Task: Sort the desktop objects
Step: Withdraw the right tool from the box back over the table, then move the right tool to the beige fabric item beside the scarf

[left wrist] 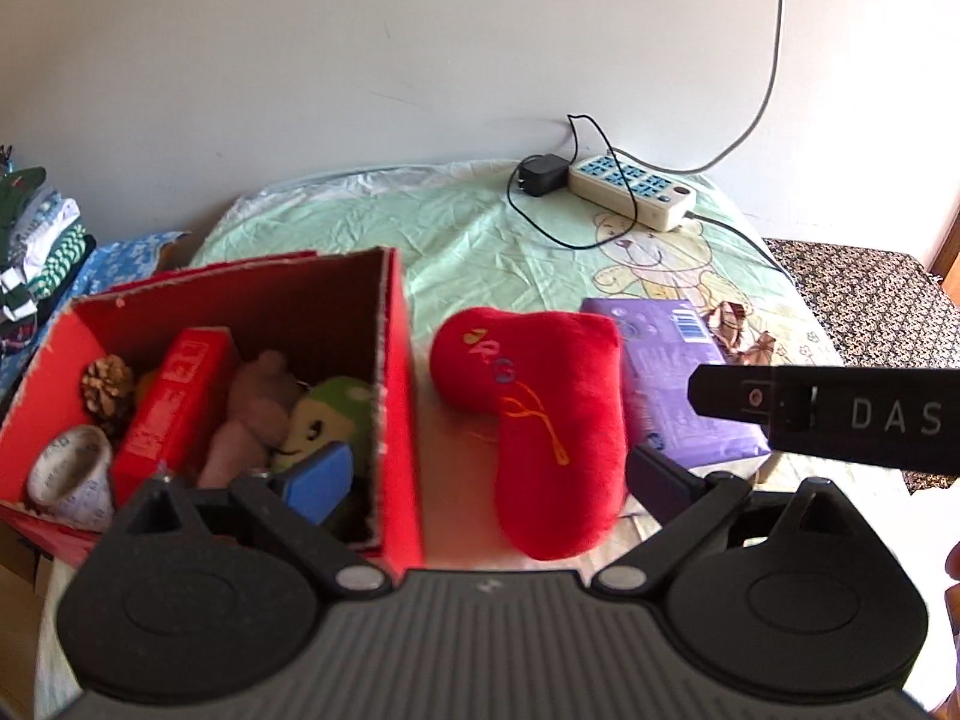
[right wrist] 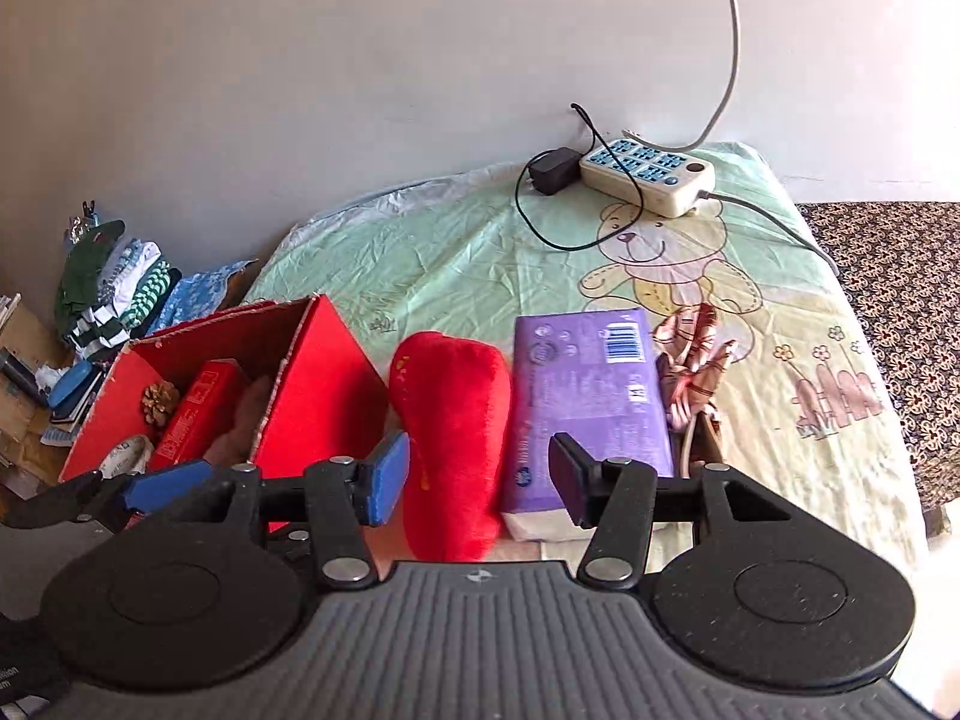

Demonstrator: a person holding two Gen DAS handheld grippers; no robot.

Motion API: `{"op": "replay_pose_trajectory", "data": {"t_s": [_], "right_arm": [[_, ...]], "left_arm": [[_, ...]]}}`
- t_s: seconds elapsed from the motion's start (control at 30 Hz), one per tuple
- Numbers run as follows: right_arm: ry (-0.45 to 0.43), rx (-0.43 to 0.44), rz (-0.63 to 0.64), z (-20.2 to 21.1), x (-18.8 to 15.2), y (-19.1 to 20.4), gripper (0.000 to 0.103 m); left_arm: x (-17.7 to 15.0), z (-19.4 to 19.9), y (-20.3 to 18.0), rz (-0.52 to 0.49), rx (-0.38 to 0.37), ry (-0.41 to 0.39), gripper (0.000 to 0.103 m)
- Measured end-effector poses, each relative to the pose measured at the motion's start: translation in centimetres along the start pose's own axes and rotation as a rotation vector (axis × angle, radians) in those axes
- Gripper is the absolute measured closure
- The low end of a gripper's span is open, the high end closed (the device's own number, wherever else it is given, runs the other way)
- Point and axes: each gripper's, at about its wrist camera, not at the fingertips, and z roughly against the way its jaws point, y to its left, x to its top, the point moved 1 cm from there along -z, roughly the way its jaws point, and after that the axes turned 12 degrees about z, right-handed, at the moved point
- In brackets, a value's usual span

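Note:
A red plush toy (left wrist: 540, 408) (right wrist: 450, 420) lies on the green bear-print sheet, between an open red cardboard box (left wrist: 393, 360) (right wrist: 318, 384) and a purple tissue pack (left wrist: 672, 372) (right wrist: 588, 396). My left gripper (left wrist: 486, 480) is open wide. Its blue pad (left wrist: 312, 480) hangs inside the box and its dark pad sits right of the plush. My right gripper (right wrist: 478, 480) is open too, with the near end of the plush between its jaws and nothing gripped. The box holds a pine cone (left wrist: 108, 387), a slim red carton (left wrist: 171, 414), soft toys and a tape roll.
A crumpled patterned cloth (right wrist: 690, 360) lies right of the purple pack. A power strip (right wrist: 648, 174) and a black adapter (right wrist: 552, 171) with cables sit at the back by the wall. Folded clothes (right wrist: 114, 294) are stacked at the left. The right tool's black housing (left wrist: 840, 414) crosses the left view.

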Motion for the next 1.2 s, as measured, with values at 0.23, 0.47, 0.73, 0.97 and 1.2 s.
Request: {"op": "replay_pose_trajectory", "data": {"t_s": [0.23,0.47,0.73,0.97,1.2], "right_arm": [[0.033,-0.011,0.007,0.8,-1.9,-3.8,0.048],[0.059,-0.026,-0.040,0.5,-3.2,-6.8,0.048],[0.064,-0.074,-0.108,-0.1,-3.5,-10.5,0.048],[0.074,-0.098,-0.148,-0.9,-3.4,-13.4,0.047],[0.120,-0.047,-0.096,-3.8,-1.9,-15.0,0.045]], "left_arm": [[-2.0,-2.0,-3.7,0.011,-0.001,0.080,0.004],[-3.5,-4.1,-7.0,0.018,0.000,0.152,0.004],[-3.0,-6.8,-10.2,-0.011,-0.002,0.194,0.004],[-3.5,-8.7,-12.5,-0.049,-0.039,0.204,0.004],[-5.6,-9.8,-16.0,-0.190,-0.104,0.183,0.005]]}}
